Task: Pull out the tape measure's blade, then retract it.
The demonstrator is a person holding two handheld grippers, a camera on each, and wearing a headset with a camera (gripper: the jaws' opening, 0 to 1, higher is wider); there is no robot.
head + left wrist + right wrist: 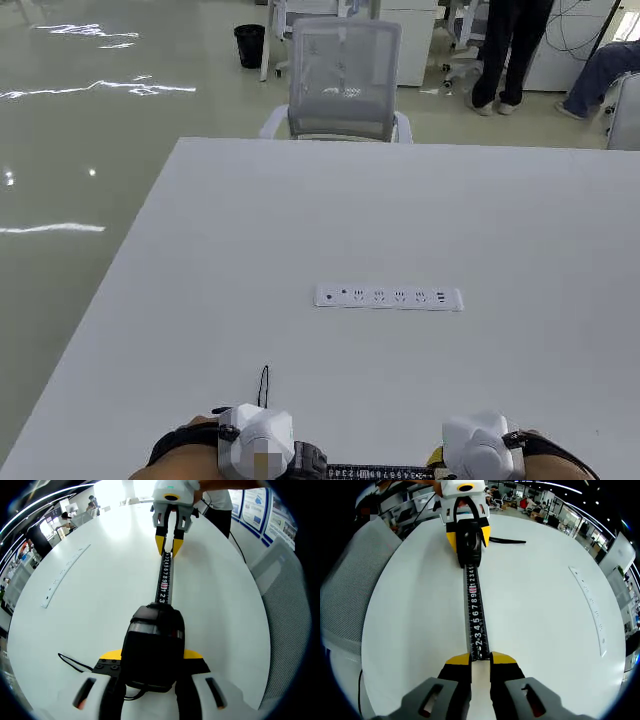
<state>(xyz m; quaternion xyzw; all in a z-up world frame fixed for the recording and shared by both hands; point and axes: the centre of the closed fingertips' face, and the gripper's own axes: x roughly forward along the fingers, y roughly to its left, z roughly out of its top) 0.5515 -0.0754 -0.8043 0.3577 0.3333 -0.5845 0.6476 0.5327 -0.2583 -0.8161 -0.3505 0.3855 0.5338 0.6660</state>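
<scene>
The black tape measure case [152,645] sits between the yellow-tipped fingers of my left gripper [152,656], which is shut on it just above the white table [100,610]. Its blade [165,577] runs straight out, numbers facing up, to my right gripper [480,661], which is shut on the blade's end. From the right gripper view, the blade [475,615] leads back to the case [469,540]. In the head view, the left gripper [255,445] and right gripper [480,450] are at the table's near edge, with the case [305,462] and blade [380,470] between them.
A white power strip [388,297] lies mid-table, beyond the grippers. The case's black wrist strap [264,385] trails on the table beside the left gripper. A grey mesh chair [343,80] stands at the far edge. A black bin [249,45] and people [510,50] are farther back.
</scene>
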